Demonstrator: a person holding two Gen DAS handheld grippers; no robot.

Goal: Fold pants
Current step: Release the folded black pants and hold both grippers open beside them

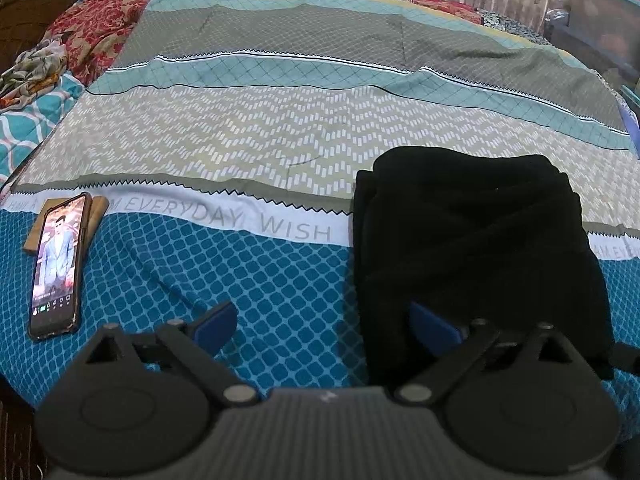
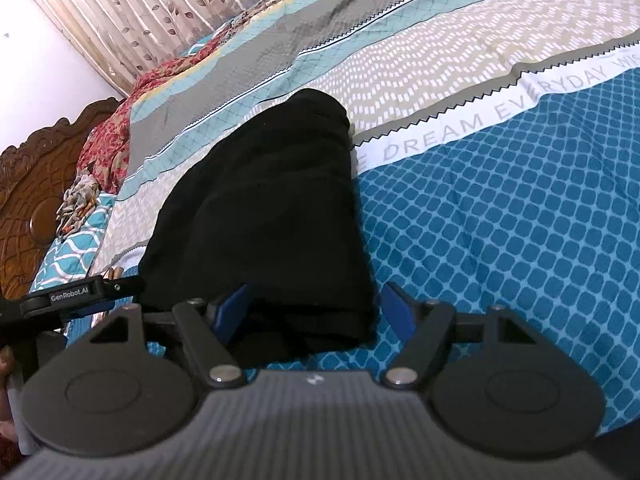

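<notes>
- A phone (image 1: 58,266) lies screen-up on the bed at my near left, its far end resting on a small wooden block (image 1: 96,210); both sit well apart from the pants.
- The bedsheet (image 1: 256,132) is spread flat, with teal, grey and beige bands and a white strip of printed words running across.
- Far left there is a carved wooden headboard (image 2: 28,196), a red floral blanket (image 1: 96,36) and a crumpled patterned cloth (image 1: 32,68); leaf-print curtains (image 2: 132,12) hang along the far side.
- Nothing lies between my tools and the pants.
- The black pants (image 1: 476,256) sit folded into a thick, compact rectangle on the near right part of the bed, lying across the white lettered strip, layers stacked, edges slightly uneven.
- My left hand-held gripper (image 1: 326,324) tilts steeply down at the near left edge of the pants, jaws spread wide; its right finger overlaps the cloth, its left finger (image 1: 214,322) stands over bare sheet. It grips nothing.
- My right hand-held gripper (image 2: 314,314) points down more shallowly, rolled to one side, jaws apart and straddling the near right corner of the pants without pinching it.
- In the right wrist view the left tool shows just beside the pants' left edge.
</notes>
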